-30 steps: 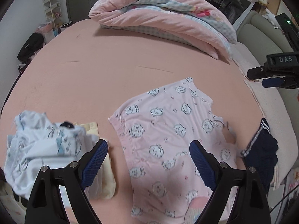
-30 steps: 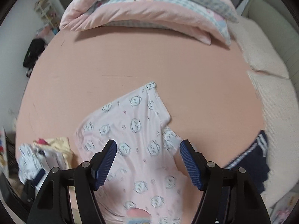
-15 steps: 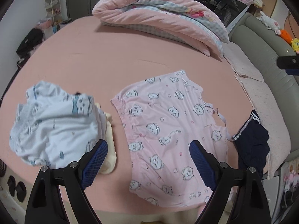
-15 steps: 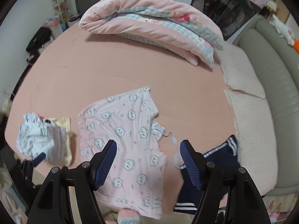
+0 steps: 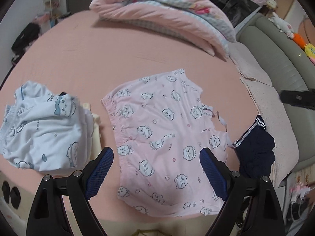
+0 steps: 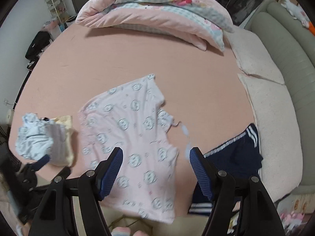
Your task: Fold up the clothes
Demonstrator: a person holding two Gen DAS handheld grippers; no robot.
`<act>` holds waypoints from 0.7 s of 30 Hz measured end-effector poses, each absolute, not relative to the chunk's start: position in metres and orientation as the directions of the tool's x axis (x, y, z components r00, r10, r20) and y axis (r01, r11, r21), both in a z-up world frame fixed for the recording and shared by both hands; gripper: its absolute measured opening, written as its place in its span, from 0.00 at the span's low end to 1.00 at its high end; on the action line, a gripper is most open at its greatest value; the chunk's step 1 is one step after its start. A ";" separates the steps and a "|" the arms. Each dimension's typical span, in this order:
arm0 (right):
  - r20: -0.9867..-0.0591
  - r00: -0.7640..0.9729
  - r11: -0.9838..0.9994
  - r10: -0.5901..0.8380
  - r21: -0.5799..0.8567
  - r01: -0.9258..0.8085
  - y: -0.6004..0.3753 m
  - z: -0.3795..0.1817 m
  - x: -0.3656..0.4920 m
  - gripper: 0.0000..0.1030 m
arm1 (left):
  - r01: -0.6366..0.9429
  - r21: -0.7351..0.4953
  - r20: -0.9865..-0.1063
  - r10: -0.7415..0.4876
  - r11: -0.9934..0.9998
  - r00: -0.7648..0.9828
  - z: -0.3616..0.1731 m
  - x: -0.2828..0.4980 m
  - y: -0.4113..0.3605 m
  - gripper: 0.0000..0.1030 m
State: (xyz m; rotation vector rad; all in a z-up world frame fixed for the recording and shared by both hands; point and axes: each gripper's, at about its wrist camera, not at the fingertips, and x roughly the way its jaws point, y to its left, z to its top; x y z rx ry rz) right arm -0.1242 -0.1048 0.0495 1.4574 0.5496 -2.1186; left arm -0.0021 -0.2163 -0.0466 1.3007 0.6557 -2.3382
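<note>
A pink garment with a cartoon print [image 5: 157,133] [image 6: 133,133] lies spread flat on the pink bed [image 5: 88,59], its lower hem at the bed's near edge. My left gripper [image 5: 156,155] hovers open above its lower part, nothing between the blue pads. My right gripper [image 6: 156,153] hangs open above the garment's right side, also empty. A crumpled light-blue printed garment [image 5: 43,125] [image 6: 35,139] lies to the left on a pale yellow folded piece [image 6: 65,122]. Dark navy shorts with white stripes [image 5: 254,149] [image 6: 236,153] lie to the right.
A rolled pink duvet [image 5: 161,13] [image 6: 153,13] fills the far side of the bed. A cream pad [image 6: 275,127] and grey-green headboard [image 5: 279,59] run along the right. The left gripper's tip [image 6: 42,160] shows at left in the right wrist view. A black bag [image 6: 37,43] lies on the floor.
Both grippers have pulled back and risen, so the whole pink garment and the bed's near edge now show. The clothes have not moved.
</note>
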 end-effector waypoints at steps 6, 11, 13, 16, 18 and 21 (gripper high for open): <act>-0.948 -0.279 -0.753 -0.152 -0.072 0.654 -0.099 0.002 -0.155 0.68 | 0.423 -0.111 -0.880 -0.109 -0.899 -0.463 -0.075 -0.019 -0.180 0.87; -0.956 -0.260 -0.719 -0.135 -0.086 0.690 -0.094 -0.049 -0.172 0.68 | 0.325 -0.120 -0.901 -0.035 -0.938 -0.432 -0.110 -0.036 -0.161 0.87; -0.953 -0.282 -0.694 -0.107 -0.132 0.708 -0.093 -0.072 -0.175 0.68 | 0.264 -0.059 -0.904 -0.061 -0.963 -0.424 -0.123 -0.039 -0.150 0.87; -0.955 -0.280 -0.664 -0.099 -0.146 0.733 -0.089 -0.093 -0.175 0.68 | 0.177 0.036 -0.899 -0.109 -0.984 -0.424 -0.137 -0.034 -0.137 0.87; -0.950 -0.300 -0.635 -0.087 -0.179 0.752 -0.084 -0.106 -0.174 0.68 | 0.123 0.081 -0.901 -0.125 -0.989 -0.415 -0.149 -0.027 -0.134 0.87; -0.934 -0.353 -0.599 -0.058 -0.251 0.760 -0.080 -0.118 -0.176 0.68 | 0.079 0.116 -0.906 -0.139 -0.990 -0.400 -0.164 -0.020 -0.134 0.87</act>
